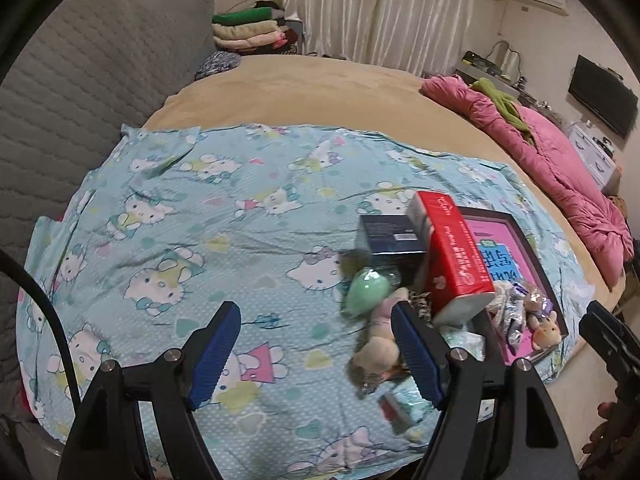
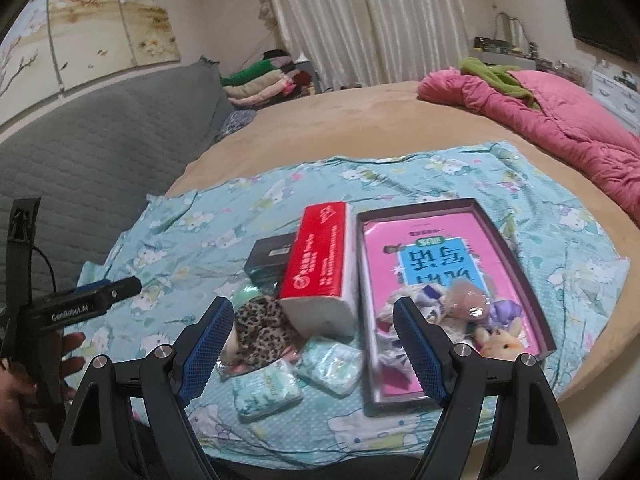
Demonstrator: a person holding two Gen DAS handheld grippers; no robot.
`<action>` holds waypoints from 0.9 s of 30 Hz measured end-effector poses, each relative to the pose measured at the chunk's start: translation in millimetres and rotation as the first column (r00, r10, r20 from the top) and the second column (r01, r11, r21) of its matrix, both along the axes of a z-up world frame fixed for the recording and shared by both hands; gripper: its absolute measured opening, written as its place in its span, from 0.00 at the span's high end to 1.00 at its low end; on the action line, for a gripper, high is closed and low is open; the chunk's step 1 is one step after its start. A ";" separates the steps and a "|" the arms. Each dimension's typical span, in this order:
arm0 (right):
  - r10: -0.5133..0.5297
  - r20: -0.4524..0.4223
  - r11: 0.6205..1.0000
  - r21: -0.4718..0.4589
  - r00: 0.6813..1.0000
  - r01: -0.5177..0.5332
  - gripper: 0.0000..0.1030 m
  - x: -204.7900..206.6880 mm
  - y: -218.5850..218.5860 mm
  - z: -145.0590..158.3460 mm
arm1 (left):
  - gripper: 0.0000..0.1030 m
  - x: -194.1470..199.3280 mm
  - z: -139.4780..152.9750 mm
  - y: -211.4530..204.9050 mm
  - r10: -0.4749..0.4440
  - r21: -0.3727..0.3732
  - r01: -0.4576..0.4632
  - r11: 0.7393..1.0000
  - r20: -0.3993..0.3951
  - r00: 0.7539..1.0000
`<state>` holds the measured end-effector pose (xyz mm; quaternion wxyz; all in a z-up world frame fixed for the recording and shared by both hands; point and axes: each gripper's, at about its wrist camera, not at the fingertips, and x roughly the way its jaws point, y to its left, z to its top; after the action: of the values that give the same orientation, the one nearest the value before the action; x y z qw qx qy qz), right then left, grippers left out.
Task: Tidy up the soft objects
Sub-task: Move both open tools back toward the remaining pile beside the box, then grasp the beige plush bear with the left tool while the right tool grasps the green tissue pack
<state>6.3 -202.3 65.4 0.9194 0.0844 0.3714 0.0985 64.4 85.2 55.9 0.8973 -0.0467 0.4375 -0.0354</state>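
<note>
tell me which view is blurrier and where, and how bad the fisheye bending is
Left wrist view: motion smear on the plush toy and green egg-shaped toy; the cartoon-cat sheet bulges, with dark corners. Right wrist view: sharper, with slight smear on the red tissue pack; the bed edge curves strongly.

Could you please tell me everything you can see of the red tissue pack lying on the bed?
The red tissue pack is a long soft brick in glossy red wrap with white print and a round white logo. Its near end is open and shows the white tissue stack. It lies tilted on the patterned blue sheet, its long side against the pink-lined box tray, with a dark box behind it and a leopard-print cloth at its near corner. Neither gripper touches it.
</note>
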 end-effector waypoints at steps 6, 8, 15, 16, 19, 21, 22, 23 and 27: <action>0.038 -0.027 0.999 -0.013 0.999 -0.039 0.19 3.7 17.5 -11.8 | 0.25 1.2 -12.4 8.3 -0.002 -0.019 0.002 1.000 -0.018 1.000; 0.047 -0.041 0.999 -0.011 0.998 -0.048 0.19 5.5 22.9 -18.1 | 0.25 2.2 -17.8 6.4 -0.015 -0.021 0.015 1.000 -0.023 1.000; 0.092 -0.109 0.995 -0.018 0.990 -0.094 0.19 9.9 39.2 -43.6 | 0.25 6.6 -41.6 -1.9 -0.056 -0.044 0.053 0.998 -0.065 0.996; 0.106 -0.129 0.994 -0.026 0.986 -0.110 0.19 10.5 44.1 -51.2 | 0.25 7.7 -45.6 -3.4 -0.063 -0.045 0.059 0.997 -0.073 0.995; 0.150 -0.172 0.986 -0.044 0.974 -0.159 0.19 11.2 56.2 -67.7 | 0.25 10.0 -58.8 -8.8 -0.085 -0.048 0.081 0.996 -0.091 0.992; 0.166 -0.191 0.982 -0.056 0.967 -0.180 0.19 11.4 61.8 -76.2 | 0.25 11.0 -65.3 -11.8 -0.101 -0.060 0.095 0.994 -0.099 0.990; 0.175 -0.200 0.980 -0.058 0.964 -0.190 0.19 11.8 64.6 -80.6 | 0.25 11.6 -68.9 -13.5 -0.109 -0.068 0.103 0.992 -0.105 0.988; 0.186 -0.215 0.977 -0.059 0.959 -0.203 0.19 12.1 67.9 -86.5 | 0.25 12.2 -72.9 -16.6 -0.121 -0.070 0.113 0.991 -0.113 0.986; 0.219 -0.256 0.967 -0.069 0.942 -0.244 0.19 12.5 76.8 -102.1 | 0.25 14.9 -81.1 -25.9 -0.151 -0.070 0.144 0.987 -0.122 0.981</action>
<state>18.8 -125.5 -36.6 0.8513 0.0058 0.4942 0.1762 79.3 59.3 -25.1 0.8608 -0.0434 0.4946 -0.1121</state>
